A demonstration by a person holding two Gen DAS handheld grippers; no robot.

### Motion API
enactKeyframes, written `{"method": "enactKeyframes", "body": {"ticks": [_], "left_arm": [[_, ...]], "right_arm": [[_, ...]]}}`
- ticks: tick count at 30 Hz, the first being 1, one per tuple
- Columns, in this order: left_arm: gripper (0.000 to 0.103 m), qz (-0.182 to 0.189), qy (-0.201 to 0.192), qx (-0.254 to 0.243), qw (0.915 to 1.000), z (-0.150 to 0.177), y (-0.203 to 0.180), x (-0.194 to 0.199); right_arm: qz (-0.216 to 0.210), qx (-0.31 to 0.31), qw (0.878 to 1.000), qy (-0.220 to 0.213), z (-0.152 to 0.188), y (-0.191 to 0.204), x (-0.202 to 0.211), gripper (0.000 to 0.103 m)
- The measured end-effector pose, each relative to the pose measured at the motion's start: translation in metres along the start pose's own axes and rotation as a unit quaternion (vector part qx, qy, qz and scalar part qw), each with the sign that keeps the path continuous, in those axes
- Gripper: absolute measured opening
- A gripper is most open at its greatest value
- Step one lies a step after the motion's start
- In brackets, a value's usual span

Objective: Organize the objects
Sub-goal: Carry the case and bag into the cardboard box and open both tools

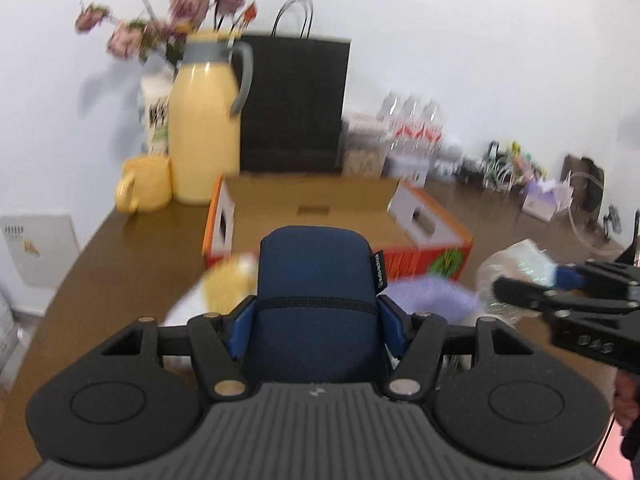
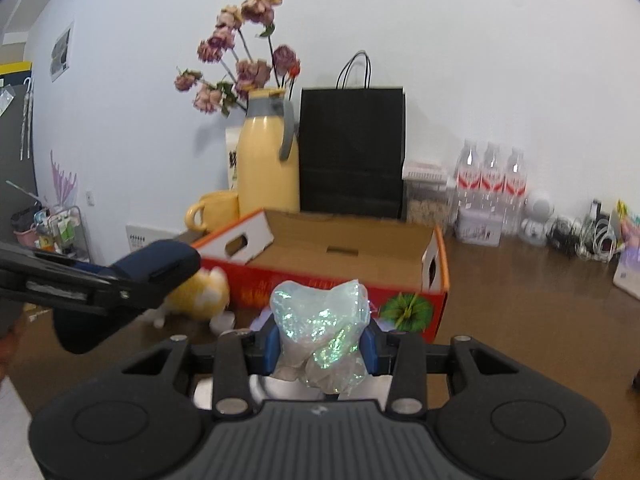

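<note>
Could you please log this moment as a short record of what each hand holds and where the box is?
left tongs: closed on a navy pouch
right tongs: closed on a shiny crumpled wrapper
box: open cardboard, ahead of both, nothing visible inside
behind box: yellow jug, yellow mug, black bag
on table: plush toy before the box

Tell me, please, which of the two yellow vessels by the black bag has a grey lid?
The tall jug: it has a grey lid and grey handle and stands against the bag. The squat mug beside it is open-topped and all yellow.
</note>
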State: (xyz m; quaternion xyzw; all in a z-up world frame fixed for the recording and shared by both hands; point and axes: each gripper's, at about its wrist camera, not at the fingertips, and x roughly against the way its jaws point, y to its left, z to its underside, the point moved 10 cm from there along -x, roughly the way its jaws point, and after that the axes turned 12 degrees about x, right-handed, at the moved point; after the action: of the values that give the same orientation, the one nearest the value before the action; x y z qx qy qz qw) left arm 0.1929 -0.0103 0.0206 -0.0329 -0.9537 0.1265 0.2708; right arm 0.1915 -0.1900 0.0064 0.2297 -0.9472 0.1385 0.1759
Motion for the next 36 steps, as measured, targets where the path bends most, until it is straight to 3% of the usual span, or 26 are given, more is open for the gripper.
{"method": "enactKeyframes", "body": {"ticks": [5,11,20,25,28,31,33,36], "left_arm": [[0.064,-0.009,-0.012,0.006,0.9999,-0.048,-0.015,-0.024],[0.064,-0.04,0.026,0.012,0.9988,-0.08,-0.022,-0.094],[0.064,-0.12,0.104,0.032,0.9868,-0.078,-0.006,-0.207],[0.065,-0.151,0.136,0.028,0.9788,-0.067,0.005,-0.242],[0.067,-0.152,0.152,0.031,0.9761,-0.058,0.009,-0.249],[0.081,-0.152,0.132,0.018,0.9794,-0.062,0.007,-0.245],[0.096,-0.142,0.112,0.014,0.9834,-0.07,0.002,-0.238],[0.103,-0.135,0.085,0.015,0.9871,-0.08,-0.002,-0.223]], "right_arm": [[0.001,0.0,1.0,-0.002,-0.036,-0.021,-0.027,0.038],[0.002,-0.009,0.999,0.043,-0.062,-0.046,-0.097,0.038],[0.021,0.011,0.989,0.147,-0.041,-0.068,-0.213,0.038],[0.012,0.005,0.982,0.189,-0.02,-0.07,-0.247,0.04],[0.013,0.012,0.98,0.198,-0.012,-0.069,-0.255,0.048],[0.014,0.017,0.981,0.194,-0.01,-0.067,-0.254,0.055],[0.015,0.017,0.981,0.19,-0.011,-0.067,-0.252,0.066],[0.019,0.018,0.983,0.181,-0.015,-0.068,-0.248,0.077]]}}
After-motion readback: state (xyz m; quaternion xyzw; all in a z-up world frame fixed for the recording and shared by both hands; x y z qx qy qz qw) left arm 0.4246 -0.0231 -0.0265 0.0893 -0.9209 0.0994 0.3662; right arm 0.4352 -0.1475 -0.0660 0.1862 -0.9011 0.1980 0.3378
